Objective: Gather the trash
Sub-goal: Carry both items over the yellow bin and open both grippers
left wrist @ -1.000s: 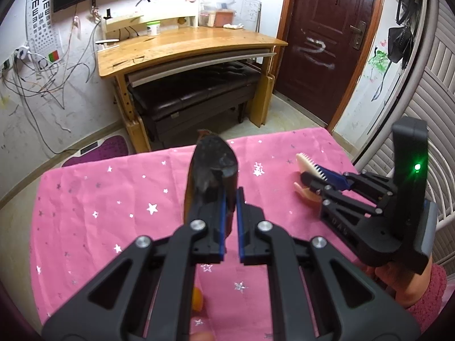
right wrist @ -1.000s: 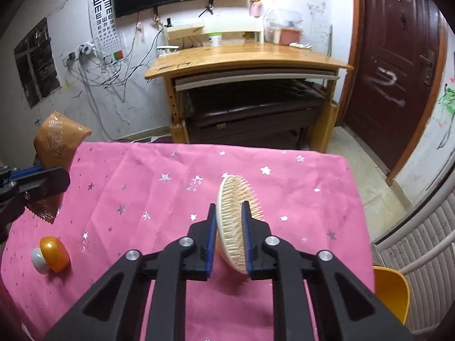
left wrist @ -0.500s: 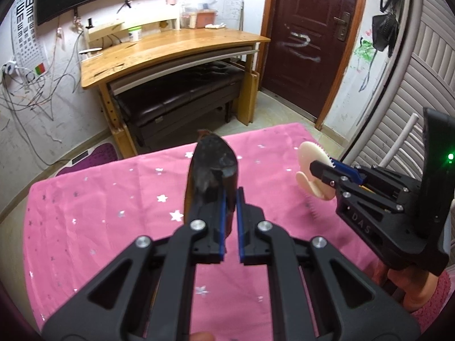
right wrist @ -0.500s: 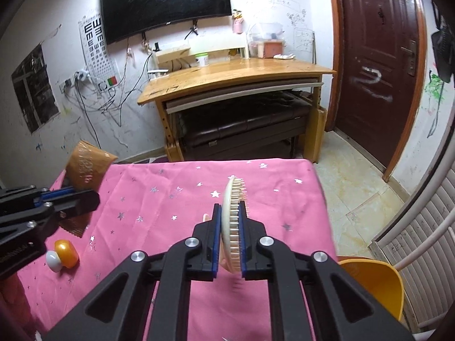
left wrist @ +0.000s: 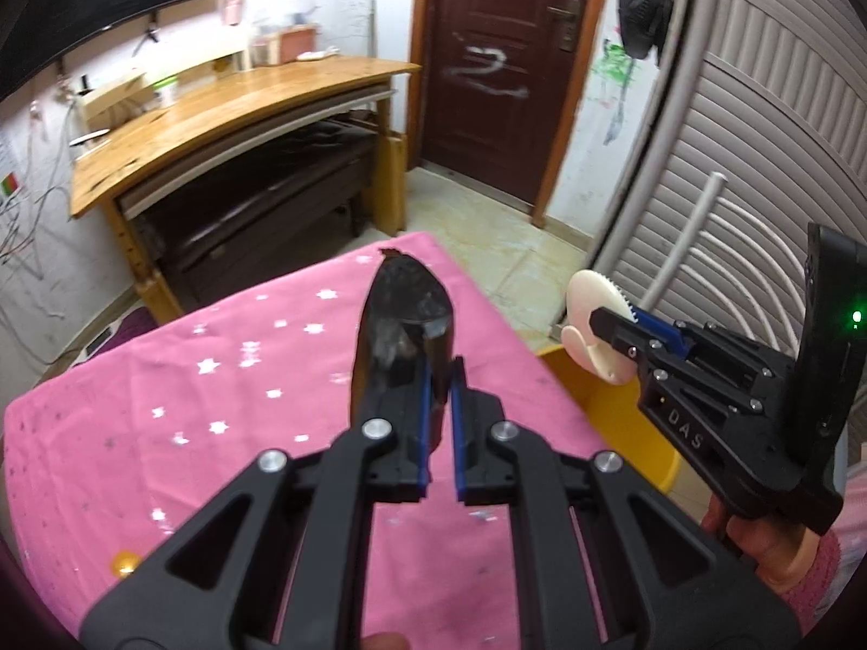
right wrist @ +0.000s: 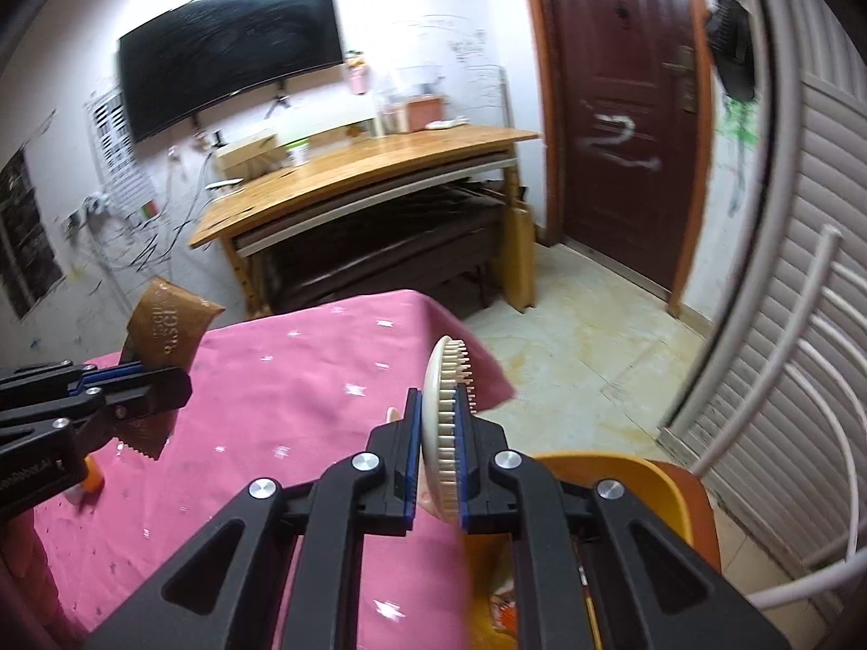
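Gripping wrapper [right wrist: 168, 325] and brush [right wrist: 447, 411], both tools hang past the table edge [left wrist: 520, 336].

A tabletop [left wrist: 179, 433] fills the foreground, with a bin [right wrist: 612, 474] on the floor just beside its right edge. Above the tabletop, the left gripper [left wrist: 440, 384] holds a wrapper [left wrist: 403, 319] upright between its fingers; to its right, the right gripper [right wrist: 438, 422] holds a brush [right wrist: 447, 406] over the tabletop's right edge, near the bin — bristles turned to the right. A small toy [left wrist: 125, 563] lies on the tabletop near its left front corner. Behind the tabletop stands a desk [right wrist: 368, 162] against the far wall, a bench [right wrist: 379, 249] tucked under it and a screen [right wrist: 227, 49] mounted above. A door [right wrist: 628, 108] stands to the desk's right — a chair [right wrist: 785, 379] sits at far right, beside the bin.
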Available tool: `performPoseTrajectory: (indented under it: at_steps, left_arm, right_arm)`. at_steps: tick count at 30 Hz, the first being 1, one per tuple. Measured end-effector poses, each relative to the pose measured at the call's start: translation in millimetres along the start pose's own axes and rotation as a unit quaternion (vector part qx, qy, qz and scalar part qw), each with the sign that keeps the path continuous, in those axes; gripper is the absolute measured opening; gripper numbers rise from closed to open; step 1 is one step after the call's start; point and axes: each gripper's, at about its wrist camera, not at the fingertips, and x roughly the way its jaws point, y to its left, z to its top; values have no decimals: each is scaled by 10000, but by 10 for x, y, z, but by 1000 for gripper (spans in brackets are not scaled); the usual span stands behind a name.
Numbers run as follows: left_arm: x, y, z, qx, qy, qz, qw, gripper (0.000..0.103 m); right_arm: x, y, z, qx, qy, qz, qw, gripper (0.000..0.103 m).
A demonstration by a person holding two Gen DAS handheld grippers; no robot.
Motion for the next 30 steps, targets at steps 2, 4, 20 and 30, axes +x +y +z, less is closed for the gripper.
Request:
performPoseTrajectory:
  at_steps: [2,4,20,30]
  left_arm:
    - [53,-140,9,78,44,-101,9999,6]
    - [99,-246,16,144,81,-170,9997,6]
    - [671,-1160,7,527,687,-626,9943,6]
    - [797,-1351,11,498,833,-583,9936,10]
  right_arm:
    - [-38,-197,-72,178,-18,-125,9998,5]
    - [-62,-371,-164,337,6,-177,9993,5]
    - [69,-1023,-702,838,424,-289,9952,5]
    - [31,-1198,-745,1015,422,-300,9935,6]
